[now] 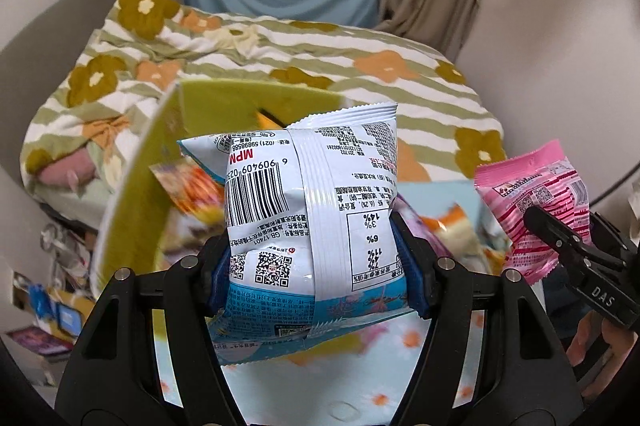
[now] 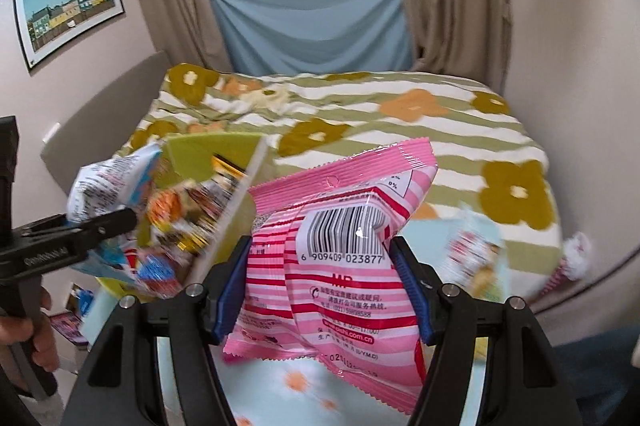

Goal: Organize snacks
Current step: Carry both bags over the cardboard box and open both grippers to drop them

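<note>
Left gripper (image 1: 316, 266) clenched on the white-blue snack bag (image 1: 308, 218), held above the green box (image 1: 136, 226) | right gripper (image 2: 320, 286) clenched on the pink snack bag (image 2: 340, 266), beside that box | advice: lower each bag past the rim before releasing, one at a time.

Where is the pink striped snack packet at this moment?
The pink striped snack packet is clamped in the right gripper, held up right of the green box, with the flowered bed behind.
</note>
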Tool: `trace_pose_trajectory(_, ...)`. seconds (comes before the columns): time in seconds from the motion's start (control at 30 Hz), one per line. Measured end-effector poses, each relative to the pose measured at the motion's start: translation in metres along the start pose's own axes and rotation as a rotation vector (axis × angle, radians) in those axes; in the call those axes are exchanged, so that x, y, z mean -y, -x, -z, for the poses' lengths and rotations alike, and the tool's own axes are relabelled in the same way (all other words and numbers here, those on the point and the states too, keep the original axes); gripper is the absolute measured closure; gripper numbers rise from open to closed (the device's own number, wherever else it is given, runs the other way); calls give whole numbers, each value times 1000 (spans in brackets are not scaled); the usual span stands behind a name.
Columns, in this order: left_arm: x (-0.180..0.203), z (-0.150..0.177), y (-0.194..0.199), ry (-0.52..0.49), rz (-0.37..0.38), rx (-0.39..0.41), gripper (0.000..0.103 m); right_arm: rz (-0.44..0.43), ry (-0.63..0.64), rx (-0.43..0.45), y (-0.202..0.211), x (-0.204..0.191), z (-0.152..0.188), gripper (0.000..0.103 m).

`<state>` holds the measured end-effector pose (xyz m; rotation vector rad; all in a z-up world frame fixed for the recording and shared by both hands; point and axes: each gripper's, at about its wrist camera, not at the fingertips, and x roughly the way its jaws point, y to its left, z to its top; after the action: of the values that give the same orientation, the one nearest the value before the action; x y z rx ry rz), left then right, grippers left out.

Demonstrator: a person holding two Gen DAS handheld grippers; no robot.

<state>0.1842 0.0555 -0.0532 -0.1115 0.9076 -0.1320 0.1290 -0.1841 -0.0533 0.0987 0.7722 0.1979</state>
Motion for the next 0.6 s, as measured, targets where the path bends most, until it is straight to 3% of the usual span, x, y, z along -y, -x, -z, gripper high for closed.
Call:
trace_pose_trajectory(0.27,-82,-57,-58,-5,8,-53,37,-49,13,-26,-70,-79,-46,40)
trace_pose_trajectory(0.5,-115,-77,-115,-38,14,-126,35,-42,-16,-72,-120,-116,-57,40)
trace_pose_trajectory(0.53,-116,-76,-118,-44,14,-131,25,-38,-17,-76,-122,-118,-57,40)
trace_pose_trajectory(0.57,-117,-75,-122,-55,12,-138,6,-30,-15,-81,-126,-121,-56,40)
trace_pose_trajectory(0.6,-119,-72,-122,-59,-3,-133,0,-24,-14,-87,-128,-124,-56,40)
